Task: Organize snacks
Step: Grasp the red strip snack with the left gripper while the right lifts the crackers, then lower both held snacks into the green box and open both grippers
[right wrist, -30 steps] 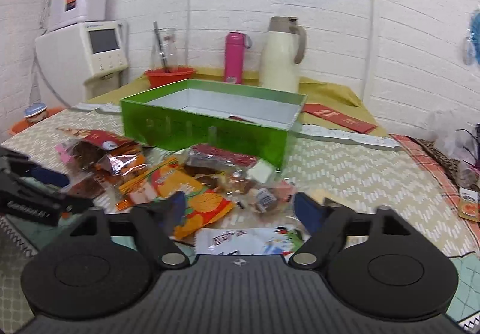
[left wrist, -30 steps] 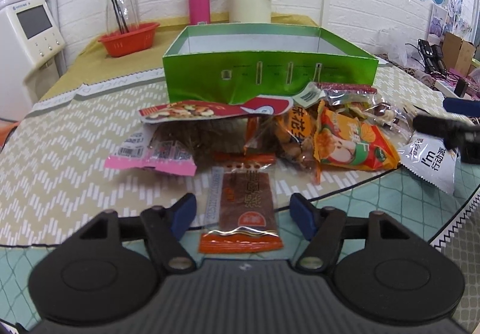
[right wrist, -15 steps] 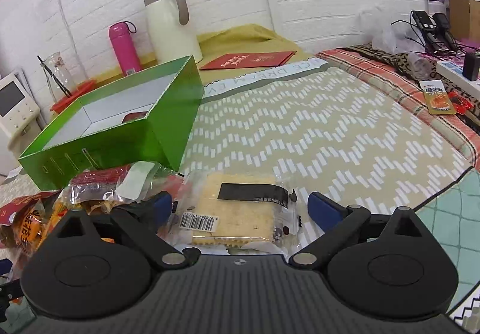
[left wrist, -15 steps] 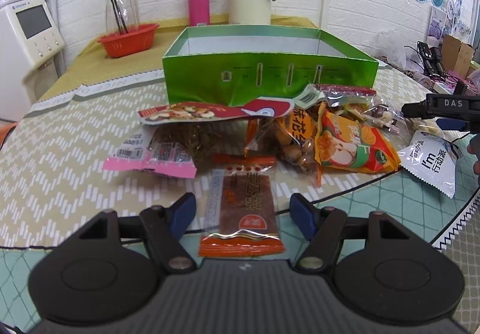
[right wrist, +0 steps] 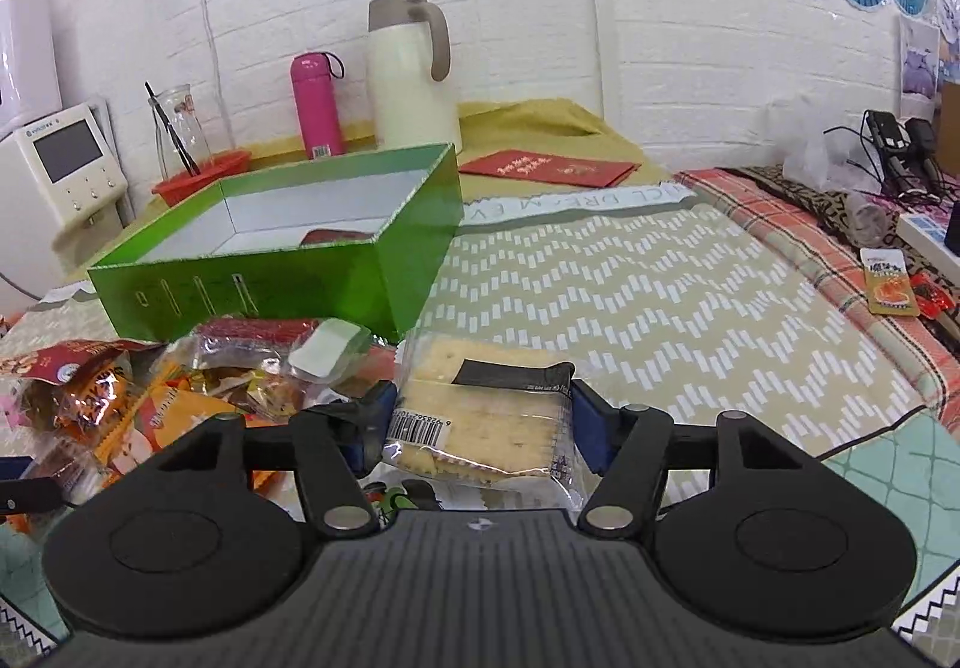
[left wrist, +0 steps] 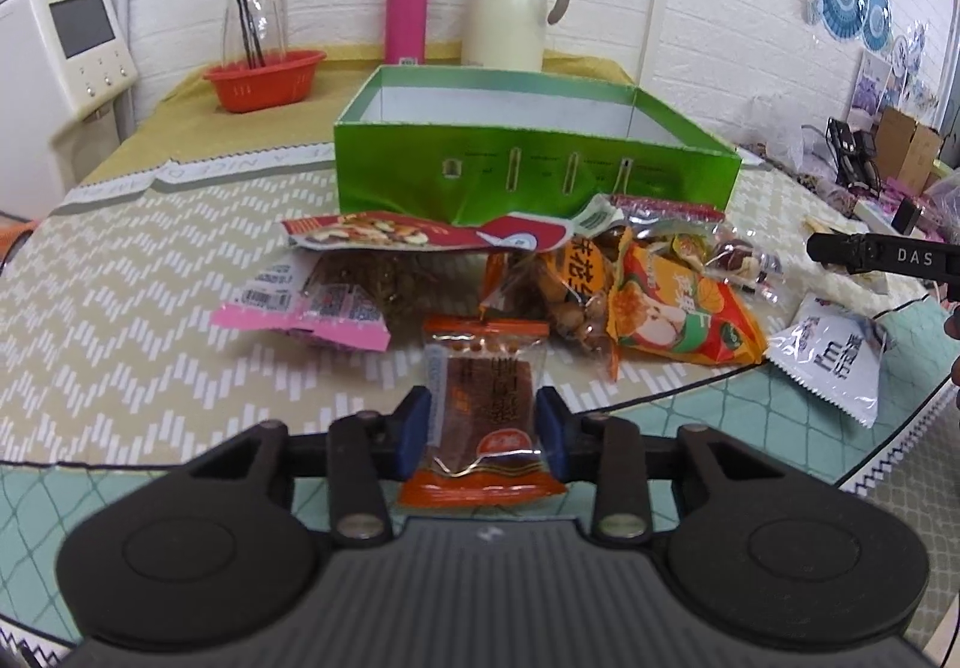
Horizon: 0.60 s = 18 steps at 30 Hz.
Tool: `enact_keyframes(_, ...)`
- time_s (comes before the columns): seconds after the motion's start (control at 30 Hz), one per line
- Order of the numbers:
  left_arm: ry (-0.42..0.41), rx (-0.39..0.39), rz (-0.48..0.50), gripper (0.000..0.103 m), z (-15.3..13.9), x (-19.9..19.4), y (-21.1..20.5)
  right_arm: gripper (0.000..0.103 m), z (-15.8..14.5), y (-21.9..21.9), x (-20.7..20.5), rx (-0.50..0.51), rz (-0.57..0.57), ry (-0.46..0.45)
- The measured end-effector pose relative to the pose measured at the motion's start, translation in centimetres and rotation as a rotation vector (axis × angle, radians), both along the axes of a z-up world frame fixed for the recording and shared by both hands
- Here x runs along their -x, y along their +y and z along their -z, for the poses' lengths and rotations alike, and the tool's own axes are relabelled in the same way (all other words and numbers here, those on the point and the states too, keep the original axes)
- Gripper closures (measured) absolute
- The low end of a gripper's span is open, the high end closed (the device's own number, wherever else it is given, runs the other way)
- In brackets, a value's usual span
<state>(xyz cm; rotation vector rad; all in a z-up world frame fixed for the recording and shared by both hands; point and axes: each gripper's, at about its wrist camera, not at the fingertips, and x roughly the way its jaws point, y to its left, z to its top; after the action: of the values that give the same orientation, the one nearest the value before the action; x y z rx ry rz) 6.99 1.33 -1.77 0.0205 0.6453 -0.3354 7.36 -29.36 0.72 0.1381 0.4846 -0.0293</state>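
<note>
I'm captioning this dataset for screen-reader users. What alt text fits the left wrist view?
The left tongs are closing on an orange-edged brown snack packet lying on a zigzag-patterned tablecloth. Beyond it lies a heap of snack bags in front of an open green box, with a cream jug and pink flask by the wall.

Snack packets before green box

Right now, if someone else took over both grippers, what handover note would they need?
Left gripper: jaws closing on the orange jerky packet, pads at its sides.
Right gripper: pads against the cracker pack.
Green box: open, behind the snack pile; one dark red packet visible inside.
Done: at most that one packet boxed.
Left: carry both packs into the box, then the remaining pile, including the white pouch.
</note>
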Motion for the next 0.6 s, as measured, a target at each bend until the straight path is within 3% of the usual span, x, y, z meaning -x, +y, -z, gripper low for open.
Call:
enact_keyframes(0.2,-0.018,0.089,0.056,0.068,-2.2,2.1,0.5,0.002,-2.7,1.2,1.4,-0.021,-0.069,-0.089)
enact_keyframes(0.37,-0.084,0.164,0.101,0.068,-5.2,3.3,0.9,0.002,-4.4,2.4,1.4,-0.039,-0.147,-0.139)
enact_keyframes(0.5,-0.149,0.213,0.125,0.068,-8.2,2.1,0.7,0.002,-5.0,3.4,-0.1,-0.054,-0.189,-0.141)
enact_keyframes(0.6,-0.184,0.206,0.113,0.068,-9.8,-0.4,-0.4,0.002,-5.2,4.1,-1.7,-0.072,-0.214,-0.135)
